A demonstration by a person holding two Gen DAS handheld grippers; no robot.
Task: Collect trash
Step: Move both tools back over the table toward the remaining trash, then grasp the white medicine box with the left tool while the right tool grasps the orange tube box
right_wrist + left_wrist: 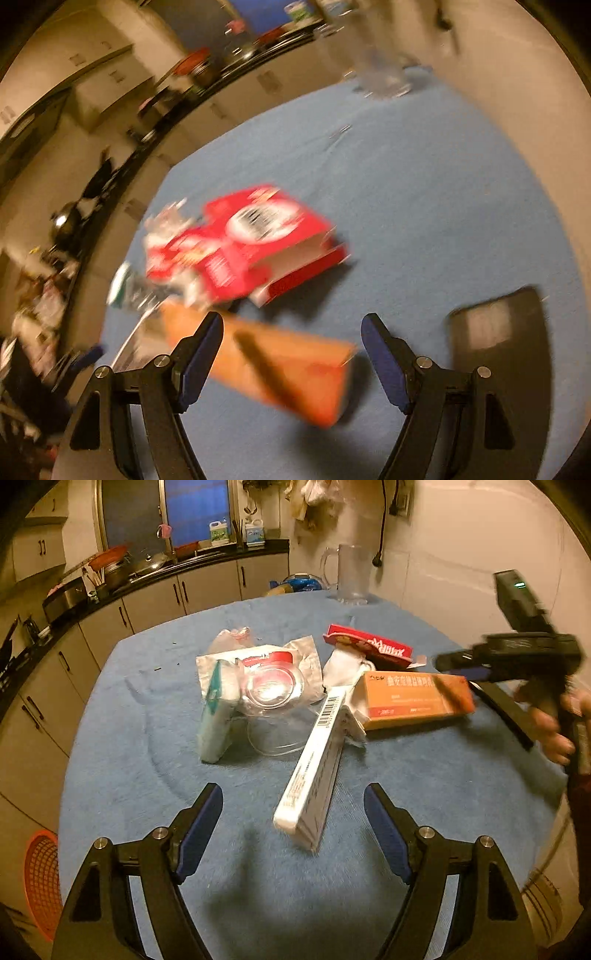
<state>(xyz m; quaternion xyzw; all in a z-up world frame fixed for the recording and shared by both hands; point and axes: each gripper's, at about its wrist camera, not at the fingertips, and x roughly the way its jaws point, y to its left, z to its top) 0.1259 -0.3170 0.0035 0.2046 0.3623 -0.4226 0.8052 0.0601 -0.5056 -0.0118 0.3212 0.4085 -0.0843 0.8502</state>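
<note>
On the bench (122,775), mid-cloth, the trash lies heaped. Both my grippers gape, empty: left gripper (293,799) at the white box (314,771), right gripper (291,328) over the orange box (291,373). Light, crushable card; I'd pinch across the narrow sides.

1. Right wrist view is motion-smeared throughout: we can't read the print on the red cardboard box (255,236) or the orange cardboard box (295,373).
2. Same view: the dark flat object (498,328) on the blue tablecloth is too blurred to identify.
3. Left wrist view: the right gripper (476,686) is blurred, its jaws unclear; the hand (554,723) holding it is cut by the frame edge.
4. The orange mesh basket (40,882) is cropped at the left edge.
5. The crumpled white paper (343,668) is partly hidden under the boxes.
6. Small countertop items are too small to tell.
</note>
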